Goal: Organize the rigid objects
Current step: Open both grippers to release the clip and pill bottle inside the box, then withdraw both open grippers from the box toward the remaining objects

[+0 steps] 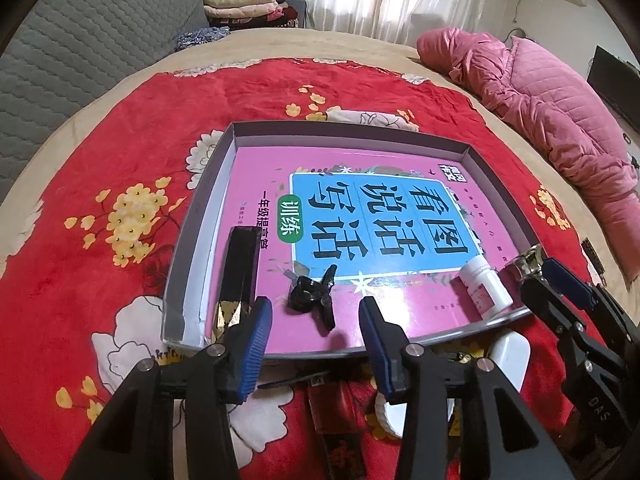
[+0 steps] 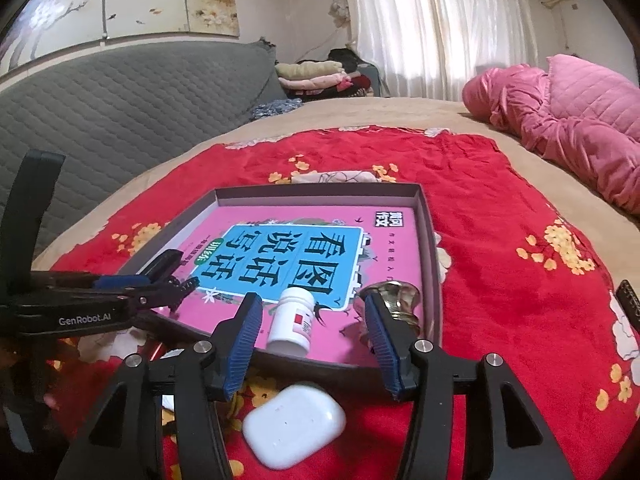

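A grey shallow tray (image 1: 200,216) lies on a red floral blanket and holds a pink book (image 1: 256,168). On the book rest a black clip (image 1: 316,292), a long black and gold box (image 1: 240,268), a white bottle (image 1: 486,286) and a brass piece (image 2: 396,300). My left gripper (image 1: 315,304) hovers at the tray's near edge, open, with the clip just beyond its blue pads and untouched. My right gripper (image 2: 312,298) is open too. The white bottle (image 2: 294,318) stands between its fingers, clear of both pads. The brass piece sits partly behind the right finger.
A white earbud case (image 2: 294,426) lies on the blanket in front of the tray. A dark red box (image 1: 340,420) lies beside it under my left gripper. A pink quilted jacket (image 2: 580,128) lies at the far right. A grey padded headboard (image 2: 120,100) and folded clothes (image 2: 316,76) stand behind.
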Available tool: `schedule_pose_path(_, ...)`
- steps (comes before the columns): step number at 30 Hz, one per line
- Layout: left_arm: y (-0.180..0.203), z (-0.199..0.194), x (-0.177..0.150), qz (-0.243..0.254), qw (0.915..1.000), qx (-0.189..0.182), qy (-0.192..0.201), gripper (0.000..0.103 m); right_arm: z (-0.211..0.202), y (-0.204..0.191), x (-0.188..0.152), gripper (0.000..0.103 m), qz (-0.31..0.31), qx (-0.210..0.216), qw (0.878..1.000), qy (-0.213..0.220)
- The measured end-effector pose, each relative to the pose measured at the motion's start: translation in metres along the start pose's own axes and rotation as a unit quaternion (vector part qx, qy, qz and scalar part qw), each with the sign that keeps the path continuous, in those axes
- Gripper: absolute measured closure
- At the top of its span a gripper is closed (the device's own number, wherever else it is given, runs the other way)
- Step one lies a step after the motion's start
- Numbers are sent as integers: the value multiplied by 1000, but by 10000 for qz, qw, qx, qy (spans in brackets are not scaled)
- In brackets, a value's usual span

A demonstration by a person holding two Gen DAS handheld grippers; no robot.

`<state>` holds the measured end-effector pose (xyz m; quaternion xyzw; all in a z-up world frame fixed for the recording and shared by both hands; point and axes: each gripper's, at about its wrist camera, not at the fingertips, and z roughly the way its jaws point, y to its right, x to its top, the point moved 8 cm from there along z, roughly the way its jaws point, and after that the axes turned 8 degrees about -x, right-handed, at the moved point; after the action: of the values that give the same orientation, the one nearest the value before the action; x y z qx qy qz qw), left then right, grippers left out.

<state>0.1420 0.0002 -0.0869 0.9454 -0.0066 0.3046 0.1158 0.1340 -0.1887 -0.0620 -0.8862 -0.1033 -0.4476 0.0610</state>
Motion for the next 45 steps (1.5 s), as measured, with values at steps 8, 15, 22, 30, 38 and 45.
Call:
schedule_pose_path(8, 1, -12, -1, -185, 9995, -237, 68, 53, -11, 10, -3, 46, -2, -202, 9998, 14)
schedule_pose_path(15, -4, -28, -2, -244, 9990, -315, 182, 53, -18, 17, -9, 41, -4, -408, 9992, -31)
schedule_pose_path(22, -4, -40, -5, -217, 9988, -365, 244, 53, -26, 8, -14, 40, -136, -469, 9988, -80)
schedule_pose_path(30, 0, -49, -11, -202, 9984, -463, 241, 53, -39, 0, -16, 37, -323, -561, 9979, -53)
schedule_pose_path(38, 0, -57, -17, -215, 9982, -494, 250, 53, -48, 0, -17, 32, -398, -673, 9969, -45)
schedule_pose_path(45, 3, -58, -24, -205, 9985, -479, 185, 53, -54, -3, -19, 31, -440, -651, 9969, -36)
